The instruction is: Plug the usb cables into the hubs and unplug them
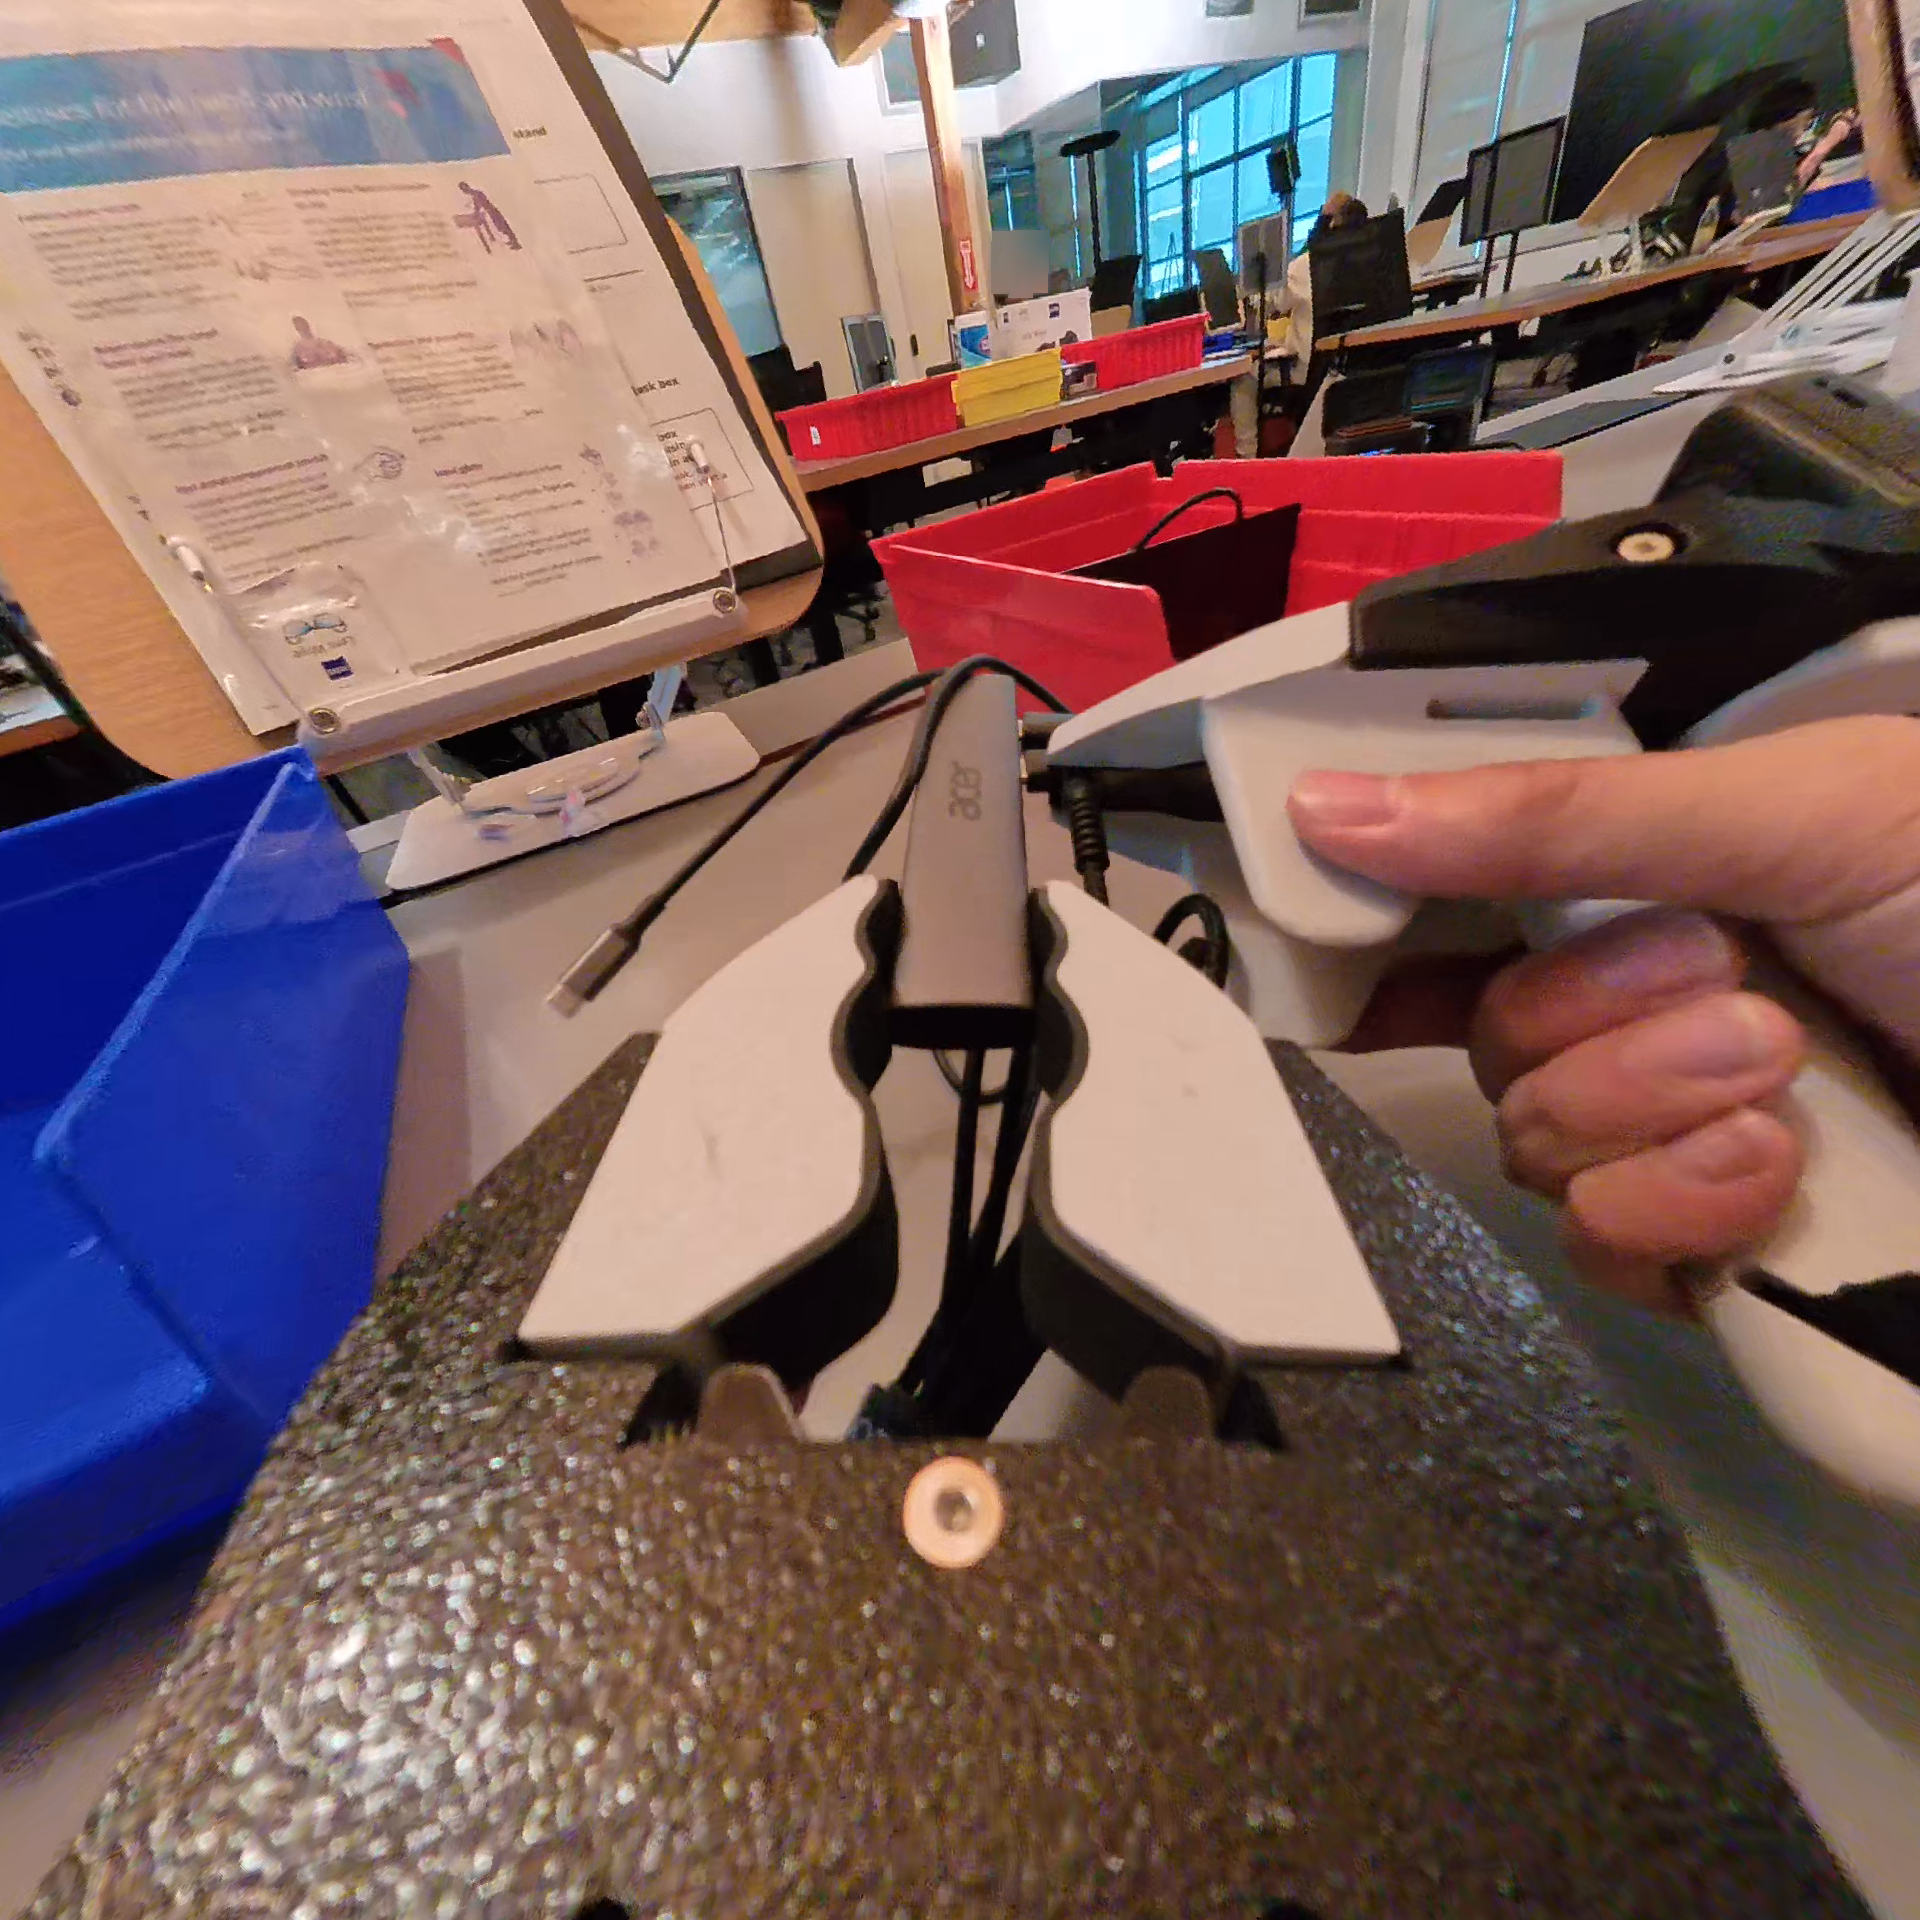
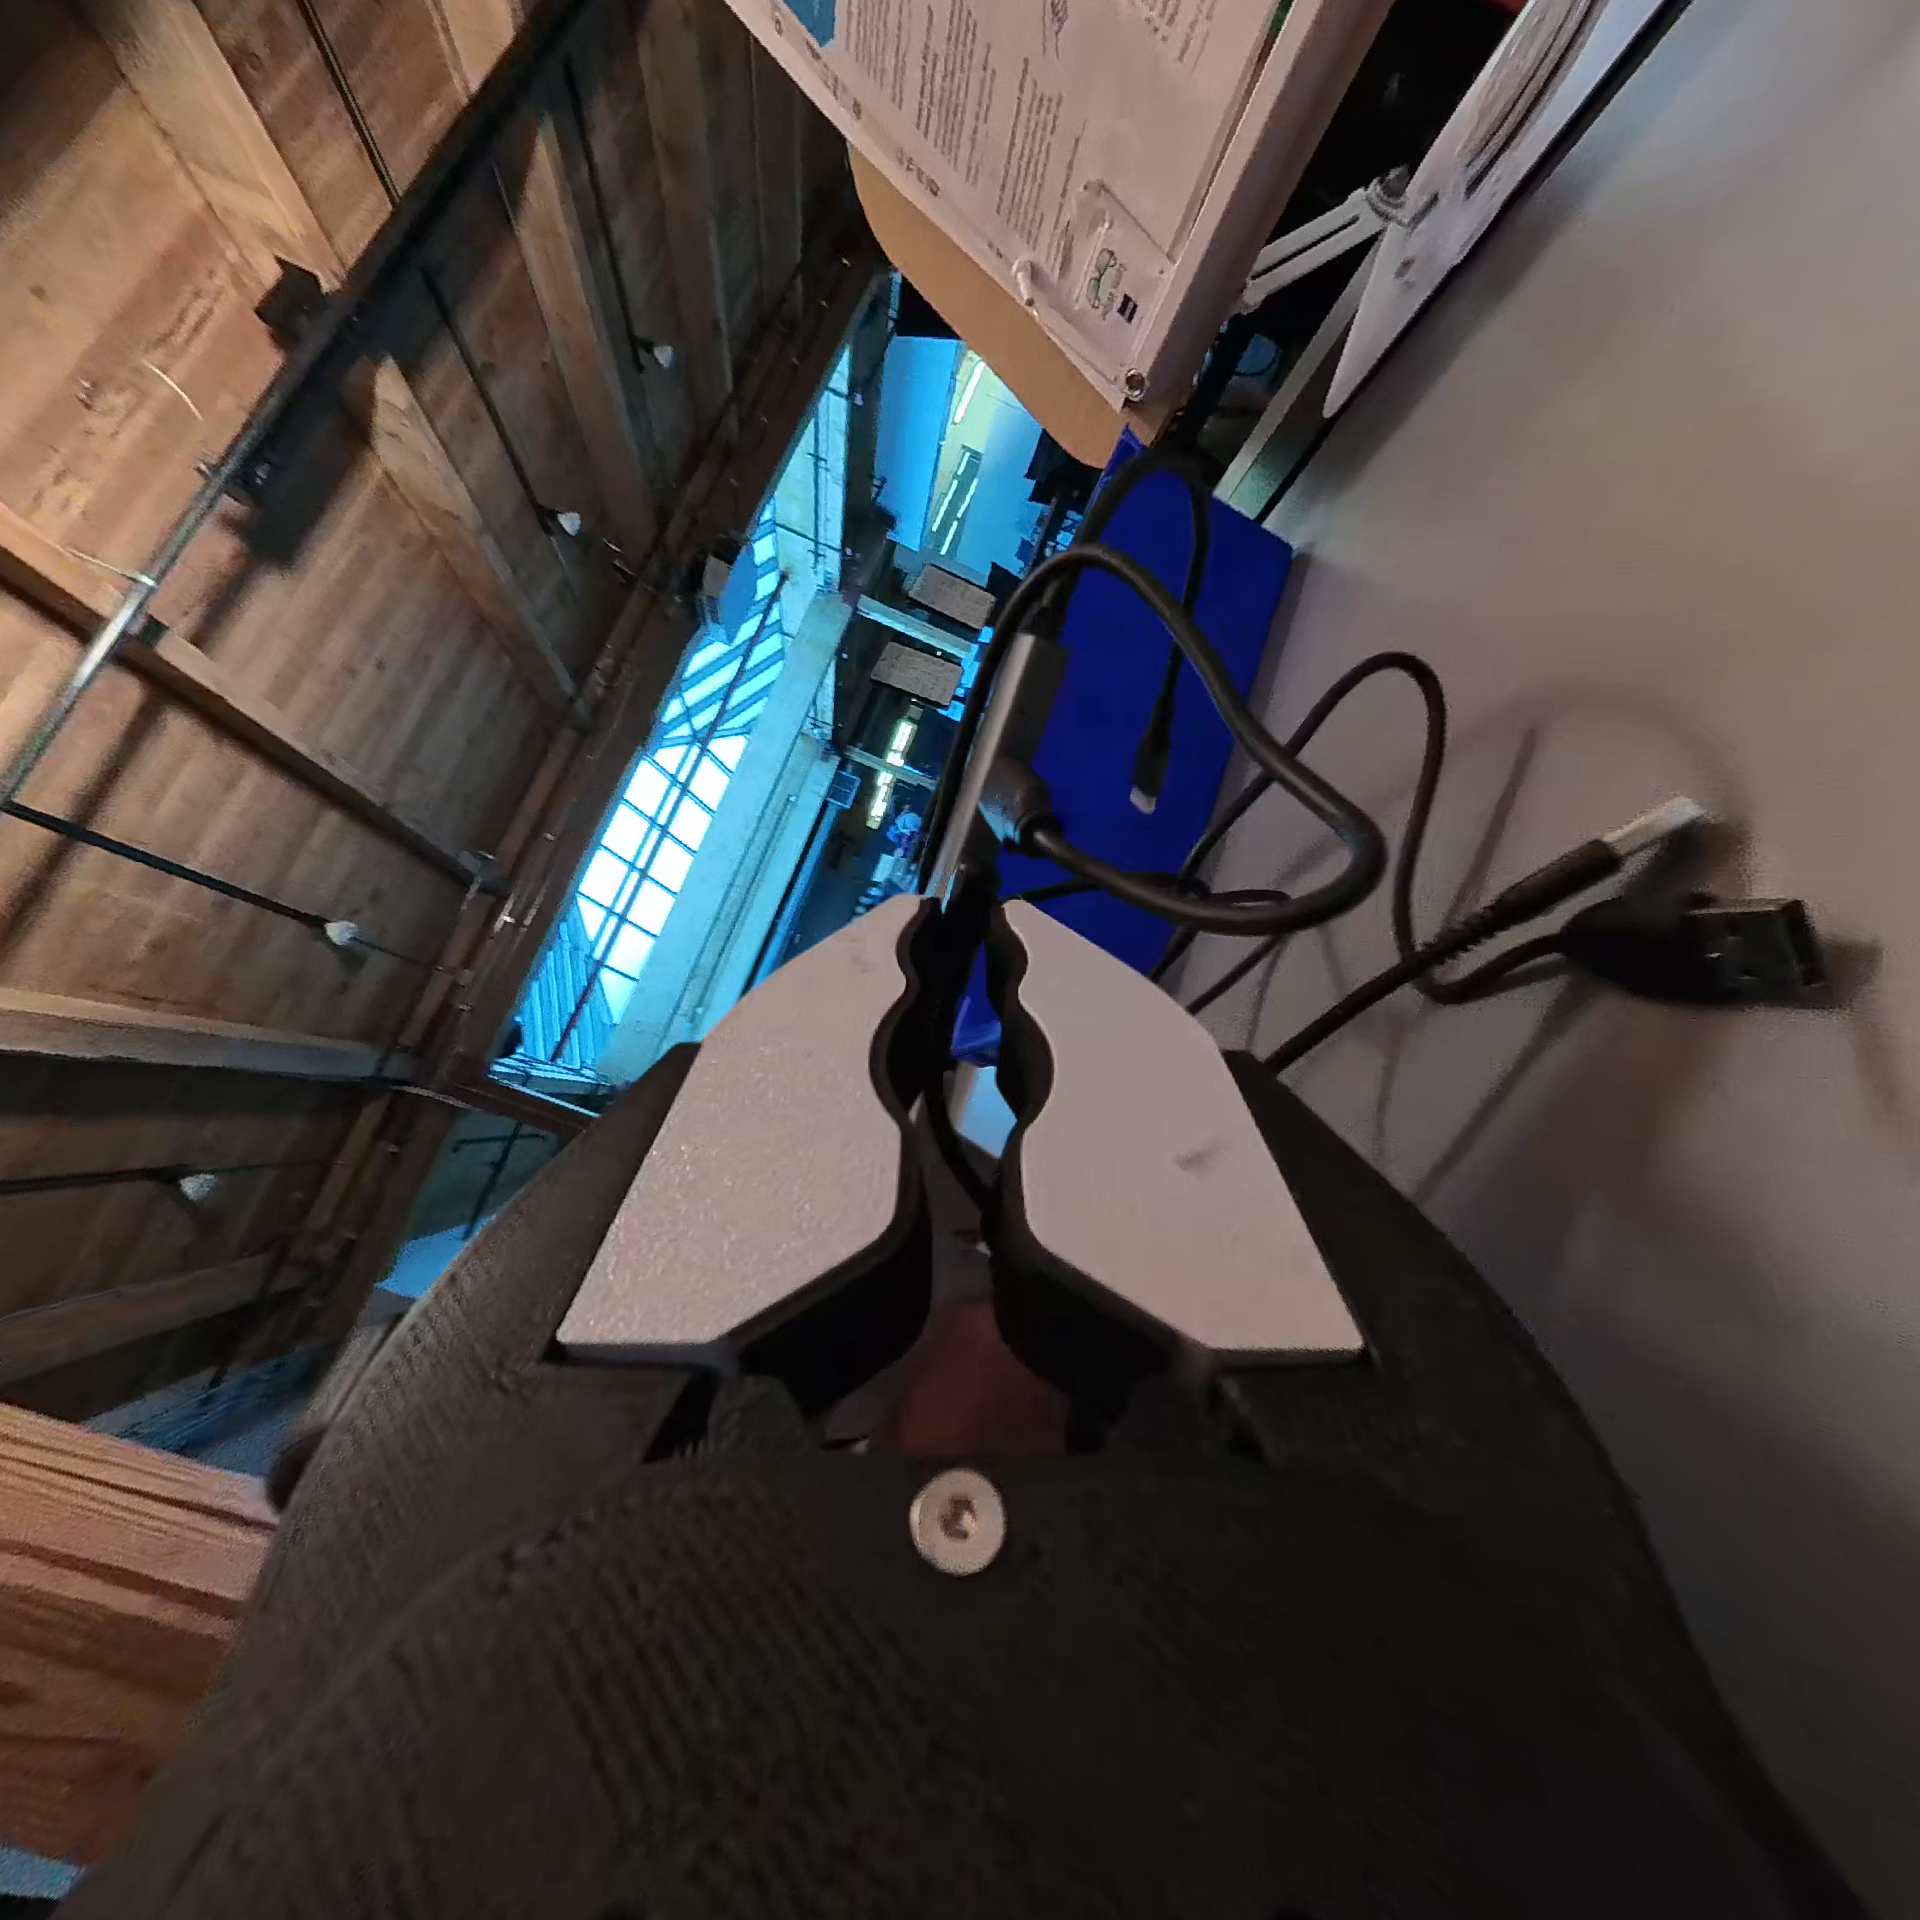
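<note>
My left gripper (image 1: 961, 920) is shut on the near end of a slim grey usb hub (image 1: 961, 831) and holds it pointing away over the grey table (image 1: 727, 831). The hub's own black cable ends in a small plug (image 1: 587, 971) lying on the table. My right gripper (image 1: 1055, 748), held by a hand (image 1: 1621, 987), reaches the hub's right side. In the right wrist view my right gripper (image 2: 961, 930) is shut on a black usb cable plug (image 2: 961, 894) at the hub (image 2: 997, 717). Another black cable (image 2: 1013, 810) sits plugged into the hub.
Two loose usb plugs (image 2: 1652, 831) (image 2: 1756, 945) lie on the table to the right. A blue bin (image 1: 156, 1143) stands at the left, a red bin (image 1: 1039, 603) holding a black bag behind the hub, and a paper sheet on a stand (image 1: 364, 364) at the back left. Only a small space, under 4 cm, lies between the two pairs of fingers.
</note>
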A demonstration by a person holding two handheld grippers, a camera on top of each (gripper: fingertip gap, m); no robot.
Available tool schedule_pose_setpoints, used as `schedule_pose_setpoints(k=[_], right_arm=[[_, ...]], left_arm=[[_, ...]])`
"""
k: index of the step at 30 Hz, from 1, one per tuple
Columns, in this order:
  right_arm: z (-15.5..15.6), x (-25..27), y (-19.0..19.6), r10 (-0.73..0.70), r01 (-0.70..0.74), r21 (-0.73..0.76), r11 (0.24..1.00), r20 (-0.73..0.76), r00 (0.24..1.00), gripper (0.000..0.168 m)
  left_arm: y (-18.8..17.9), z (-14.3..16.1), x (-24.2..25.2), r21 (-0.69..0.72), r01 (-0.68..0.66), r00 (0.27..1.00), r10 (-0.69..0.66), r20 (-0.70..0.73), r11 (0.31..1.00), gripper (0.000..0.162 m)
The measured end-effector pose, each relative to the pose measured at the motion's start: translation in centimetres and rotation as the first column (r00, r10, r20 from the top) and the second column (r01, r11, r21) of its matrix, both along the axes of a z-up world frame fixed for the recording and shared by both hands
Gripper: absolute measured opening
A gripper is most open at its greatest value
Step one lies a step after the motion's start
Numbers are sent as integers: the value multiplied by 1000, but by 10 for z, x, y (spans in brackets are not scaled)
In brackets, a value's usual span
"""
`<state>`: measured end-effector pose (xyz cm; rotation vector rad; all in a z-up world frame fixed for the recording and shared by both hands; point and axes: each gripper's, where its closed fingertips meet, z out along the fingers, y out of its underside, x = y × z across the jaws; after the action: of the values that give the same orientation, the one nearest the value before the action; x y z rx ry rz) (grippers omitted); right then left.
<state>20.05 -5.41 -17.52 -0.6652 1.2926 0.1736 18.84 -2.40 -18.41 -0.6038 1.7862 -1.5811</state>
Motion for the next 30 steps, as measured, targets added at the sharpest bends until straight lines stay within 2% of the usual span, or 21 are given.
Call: schedule_pose_setpoints(k=[7,10,15,19,20,21,22,24,26,27,30], right_arm=[[3,-12,-2,-34,34,2,999,2,999,9],[11,-14,-7,4,-4,-58,998,2,1000,8],[4,-12,2,1,-1,-59,998,13,1000,9],[11,-15,-3,33,-31,-89,996,12,999,9],[5,-18,-6,8,-10,-78,997,-15,1000,8],[-9,-26,-7,24,-28,-97,995,-43,999,8],[-27,-36,-10,18,-25,-86,996,-83,996,8],[-38,-49,-29,12,-7,53,999,-99,995,8],[-25,-50,-48,-27,26,-56,998,-26,999,8],[-10,-52,-50,3,-1,-113,994,19,1000,8],[53,-57,-64,43,8,-291,957,166,985,8]], left_arm=[[1,0,-1,-9,40,999,-40,-2,999,26],[-3,2,-2,-11,60,998,-59,16,998,25],[4,2,-1,-68,65,997,-68,-42,996,25],[3,2,1,-64,62,998,-63,-17,996,26],[14,4,11,-102,-32,999,28,-37,994,25],[41,8,28,-193,-122,991,107,-84,974,24],[66,7,45,-286,-158,978,110,-177,945,24],[83,8,53,-303,-135,981,85,-174,943,24],[64,10,35,-224,-72,994,51,-97,972,24],[55,9,27,-180,-57,997,47,-61,982,24],[40,8,15,-110,-46,999,46,-6,993,24]])
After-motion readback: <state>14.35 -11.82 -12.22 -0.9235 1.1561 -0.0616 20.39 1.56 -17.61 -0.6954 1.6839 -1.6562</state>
